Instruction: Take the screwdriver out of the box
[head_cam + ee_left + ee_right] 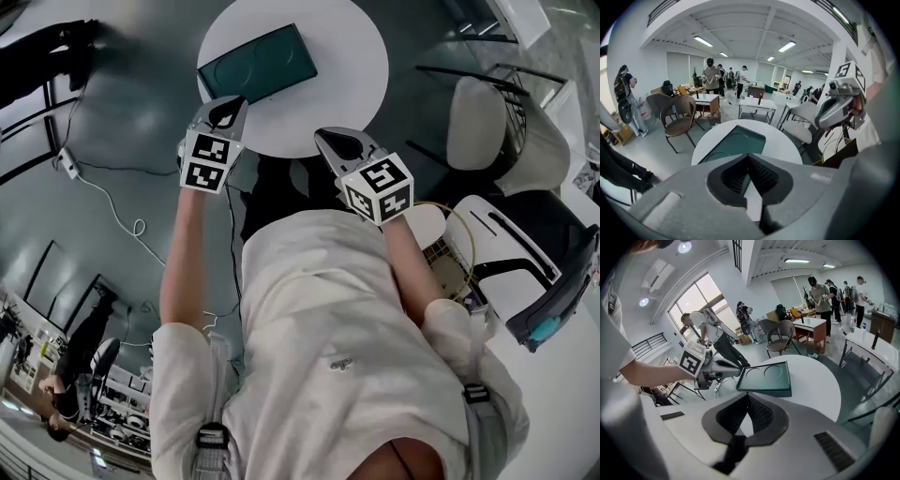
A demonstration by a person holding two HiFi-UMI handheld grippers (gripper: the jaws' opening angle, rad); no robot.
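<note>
A dark green flat box [256, 64] lies shut on the round white table [347, 56], with two ring marks on its lid. The screwdriver is not visible. My left gripper [225, 111] hovers at the table's near edge, just short of the box's near left corner, jaws shut and empty. My right gripper [336, 142] hangs over the table's near right edge, also shut with nothing in it. In the left gripper view the box [736, 143] lies just beyond the shut jaws [749, 157]. The right gripper view shows the box [766, 378] ahead and the left gripper [733, 372] at its left edge.
A white chair [487, 122] stands right of the table. A white cable [112, 206] runs over the grey floor at left. A wicker chair [677, 122], more tables and several people stand further back in the room.
</note>
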